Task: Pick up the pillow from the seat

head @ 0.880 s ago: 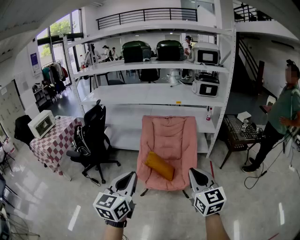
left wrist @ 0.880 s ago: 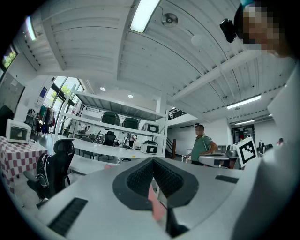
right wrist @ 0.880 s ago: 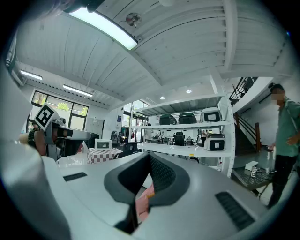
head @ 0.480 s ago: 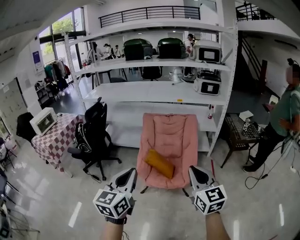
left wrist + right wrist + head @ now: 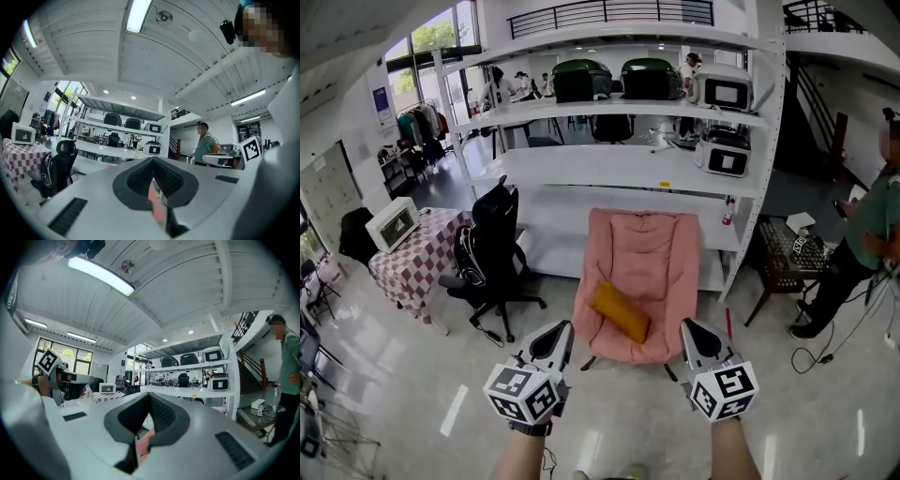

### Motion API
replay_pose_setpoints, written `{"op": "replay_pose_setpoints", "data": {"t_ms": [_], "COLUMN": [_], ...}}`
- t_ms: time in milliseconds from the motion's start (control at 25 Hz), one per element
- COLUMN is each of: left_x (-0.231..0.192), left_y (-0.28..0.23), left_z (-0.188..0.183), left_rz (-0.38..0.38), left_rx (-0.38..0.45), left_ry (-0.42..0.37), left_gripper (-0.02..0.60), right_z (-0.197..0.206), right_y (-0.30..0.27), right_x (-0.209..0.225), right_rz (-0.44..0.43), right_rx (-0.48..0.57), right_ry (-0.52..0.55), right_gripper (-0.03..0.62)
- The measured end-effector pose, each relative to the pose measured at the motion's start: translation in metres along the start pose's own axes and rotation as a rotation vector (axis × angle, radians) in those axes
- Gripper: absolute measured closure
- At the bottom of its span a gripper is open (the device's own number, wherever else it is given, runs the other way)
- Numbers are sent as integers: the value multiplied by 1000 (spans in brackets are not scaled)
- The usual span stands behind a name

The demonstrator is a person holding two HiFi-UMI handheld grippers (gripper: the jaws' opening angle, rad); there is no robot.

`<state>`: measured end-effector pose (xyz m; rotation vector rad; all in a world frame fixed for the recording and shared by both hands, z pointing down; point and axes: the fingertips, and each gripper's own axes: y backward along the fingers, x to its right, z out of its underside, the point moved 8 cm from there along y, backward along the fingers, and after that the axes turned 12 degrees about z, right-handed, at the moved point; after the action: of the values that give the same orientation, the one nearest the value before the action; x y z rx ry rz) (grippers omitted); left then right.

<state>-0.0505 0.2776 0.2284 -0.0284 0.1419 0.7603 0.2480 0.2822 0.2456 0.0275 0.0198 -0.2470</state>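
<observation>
Head view, pillow: The orange pillow [image 5: 621, 311] lies slantwise on the seat of the pink chair [image 5: 649, 253], left of the seat's middle.
Head view, grippers: I hold the left gripper [image 5: 555, 335] and the right gripper [image 5: 692, 334] in front of the chair, one off each front corner. Both are apart from the pillow.
Left gripper view, jaws: Pressed together with nothing between them. A pink sliver shows past the tips, most likely the chair beyond.
Right gripper view, jaws: Pressed together and empty. The same pink sliver shows below the tips.
Handling, my judgement: The pillow looks soft, light and easily squeezed. Its fabric cover should not slip, and it is not fragile. Held by one end, it would likely droop.
Where to take hold, my judgement: I would take it across the narrow middle, or pinch each end with one gripper. The jaws must spread first and should bite into the filling rather than the cover alone.
</observation>
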Motion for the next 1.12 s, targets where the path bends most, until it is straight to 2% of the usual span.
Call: {"op": "replay_pose_setpoints", "data": {"t_ms": [320,600,840,1120], "left_x": [15,5,-34,-108], "left_y": [-11,-26,-41,-73], "left_z": [11,15,23,34], "left_rz": [-35,-43,-48,-35], "left_rx": [-16,-25,-32,-48], "left_ry": [2,-5,13,18], "left_gripper": [577,577,577,577], "right_z": [11,18,29,46], "right_y": [2,-14,-52,-127], "right_x": [16,14,1,-21], "right_rz": [-38,-62,-70,-71], "right_rx": [1,-7,-36,-70], "right_ry": [-24,-21,-5,19], "right_gripper": [591,591,591,591]}}
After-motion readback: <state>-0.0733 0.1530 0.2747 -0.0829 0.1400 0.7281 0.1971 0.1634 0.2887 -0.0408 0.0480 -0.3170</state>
